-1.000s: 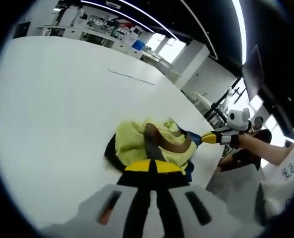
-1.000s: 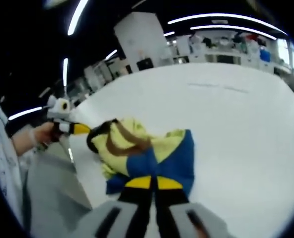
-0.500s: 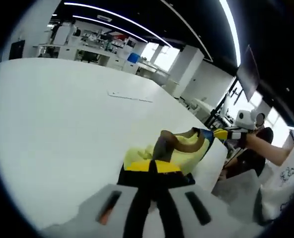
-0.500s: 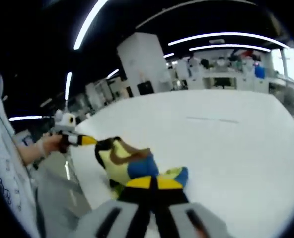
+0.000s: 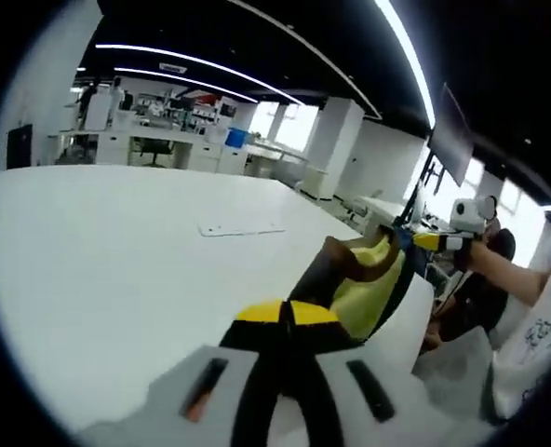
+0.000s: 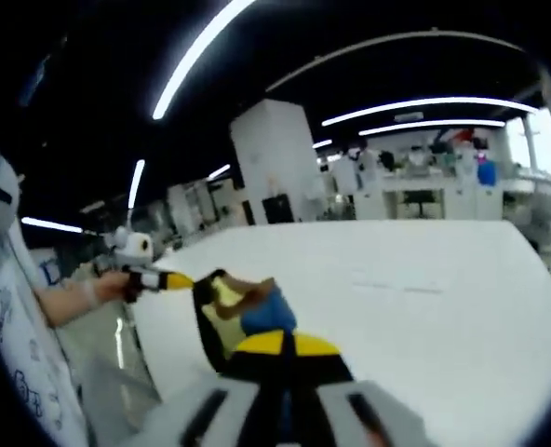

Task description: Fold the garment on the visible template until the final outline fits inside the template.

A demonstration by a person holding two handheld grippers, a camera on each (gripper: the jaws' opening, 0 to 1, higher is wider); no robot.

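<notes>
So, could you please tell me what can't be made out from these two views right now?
- Garment: stretched edge-on in the left gripper view, its outline unreadable; lower part behind the left gripper.
- Template mark on the table: too small to read.
- Right gripper: hides its hold on the cloth.

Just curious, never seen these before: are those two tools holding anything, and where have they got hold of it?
Both tools, left and right, grip the yellow, blue and brown garment at opposite edges, stretching it above the white table.

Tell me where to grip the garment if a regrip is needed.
Hedged: the garment hangs stretched between the left gripper and right gripper, both clamped on edges. Regrip a free outer edge, coming from the side above the table.
</notes>
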